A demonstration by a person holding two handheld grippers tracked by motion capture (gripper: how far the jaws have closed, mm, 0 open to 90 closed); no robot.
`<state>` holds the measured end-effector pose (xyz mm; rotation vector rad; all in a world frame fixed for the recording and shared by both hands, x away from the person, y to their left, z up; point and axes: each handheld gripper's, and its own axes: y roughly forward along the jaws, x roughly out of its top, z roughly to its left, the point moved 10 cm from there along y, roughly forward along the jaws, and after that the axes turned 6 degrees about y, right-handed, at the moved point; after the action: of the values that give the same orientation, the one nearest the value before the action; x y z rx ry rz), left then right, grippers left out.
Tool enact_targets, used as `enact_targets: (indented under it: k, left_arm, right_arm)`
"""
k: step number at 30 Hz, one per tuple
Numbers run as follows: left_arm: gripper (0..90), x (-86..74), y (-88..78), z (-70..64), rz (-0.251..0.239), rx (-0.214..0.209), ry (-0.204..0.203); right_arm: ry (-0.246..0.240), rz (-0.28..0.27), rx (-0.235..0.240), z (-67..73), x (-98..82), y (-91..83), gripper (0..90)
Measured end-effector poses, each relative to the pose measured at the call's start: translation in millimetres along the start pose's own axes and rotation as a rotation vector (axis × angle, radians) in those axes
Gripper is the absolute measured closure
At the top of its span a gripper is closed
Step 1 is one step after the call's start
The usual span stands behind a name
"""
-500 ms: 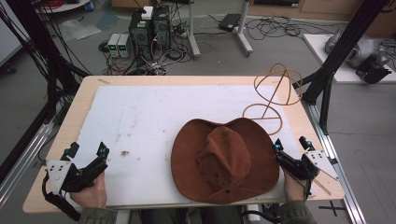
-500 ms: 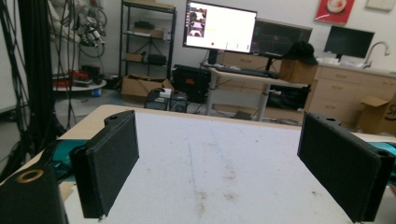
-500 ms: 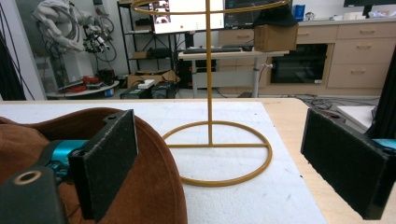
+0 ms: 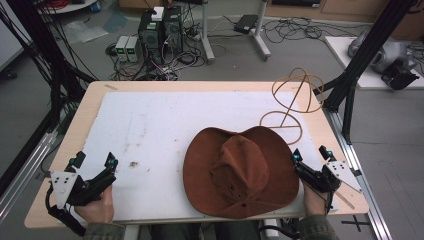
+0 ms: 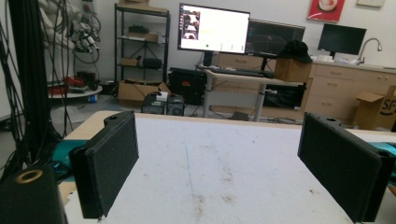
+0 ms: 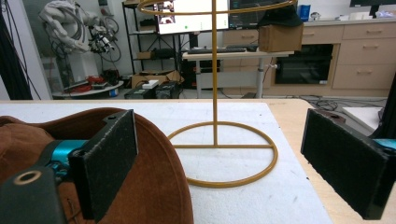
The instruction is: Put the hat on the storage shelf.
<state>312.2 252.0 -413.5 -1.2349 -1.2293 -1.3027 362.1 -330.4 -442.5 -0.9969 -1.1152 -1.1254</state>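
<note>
brown hat (image 4: 242,170) lies crown up on the white mat (image 4: 150,125) of the bench (image 4: 85,107), near-right part, its near brim close to the bench's near edge. Wire hat stand (image 4: 292,102) stands just behind it at far right, ring base on the mat, the hat's far brim at the ring's edge. Right claw (image 4: 311,154) sits just right of the hat brim at the near-right corner, released, jaws wide apart, nothing between them; in the right gripper view (image 6: 219,163) one jaw hangs over the brim, the stand straight ahead. Left claw (image 4: 94,160) rests at the near-left, well apart from the hat, released, jaws spread over bare mat (image 5: 219,168)
</note>
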Motion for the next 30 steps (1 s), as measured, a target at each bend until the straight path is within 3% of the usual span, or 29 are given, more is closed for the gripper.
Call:
enact_targets:
  k: [4,11,14,15,16,19,20,21,22,23,24,25,26,27,28,29,30]
  left_arm:
    - [12.6,2.7,2.9,-6.9,-0.002,-0.032,0.0]
    - [12.8,10.0,8.4,-32.4,-0.01,-0.145,0.081]
    - [12.9,13.2,10.9,-44.9,-0.013,-0.198,0.094]
    - [12.9,14.9,13.6,-57.4,-0.012,-0.254,0.098]
    - [12.9,14.9,13.6,-57.4,-0.012,-0.254,0.098]
    - [12.8,15.0,17.2,-76.7,-0.003,-0.327,0.117]
    - [13.0,14.4,19.2,-89.5,0.002,-0.381,0.123]
    - [13.1,14.4,19.2,-89.5,0.002,-0.381,0.123]
    - [13.1,14.4,20.3,-99.1,0.004,-0.422,0.118]
    - [13.3,15.1,22.1,-114.3,0.002,-0.49,0.111]
    - [13.6,15.1,22.1,-114.3,0.002,-0.49,0.111]
    - [13.7,16.3,23.1,-128.1,0.005,-0.557,0.098]
    - [13.6,17.0,23.5,-136.3,0.007,-0.599,0.097]
    - [13.6,17.5,23.9,-144.8,0.012,-0.634,0.102]
    - [13.6,17.5,23.9,-144.8,0.012,-0.634,0.102]
    - [13.9,16.9,24.6,-164.4,0.039,-0.713,0.12]
    - [14.6,16.9,24.6,-164.4,0.039,-0.713,0.12]
  right_arm:
    - [-0.003,0.005,0.006,0.3,-1.0,0.6,10.2]
    - [-0.002,0.003,0.005,-0.5,-0.5,0.7,10.2]
    - [0.0,0.007,0.008,-1.0,-0.9,0.5,10.2]
    - [-0.001,0.006,0.008,-1.2,-1.0,0.6,10.2]
    - [-0.003,0.005,0.007,-1.7,-0.9,0.7,10.2]
    - [-0.003,0.006,0.005,-2.5,-1.0,0.7,10.2]
    - [-0.003,0.003,0.007,-2.7,-0.3,0.6,10.2]
    - [-0.002,0.004,0.007,-2.8,-0.3,0.4,10.2]
    - [-0.001,0.005,0.005,-3.3,-0.4,0.1,10.2]
    - [-0.004,0.005,0.005,-3.8,-0.2,0.0,10.2]
    - [-0.003,0.003,0.006,-3.9,-0.1,-0.3,10.2]
    - [-0.002,0.003,0.003,-4.4,0.0,-0.4,10.2]
    - [-0.003,0.003,0.003,-4.8,0.0,-0.7,10.2]
    - [-0.002,0.004,0.004,-4.9,-0.2,-0.9,10.2]
    - [-0.002,0.004,0.004,-4.9,-0.2,-0.9,10.2]
    - [0.0,0.007,0.004,-5.8,-0.7,-1.0,10.2]
    - [0.0,0.007,0.004,-5.8,-0.7,-1.0,10.2]
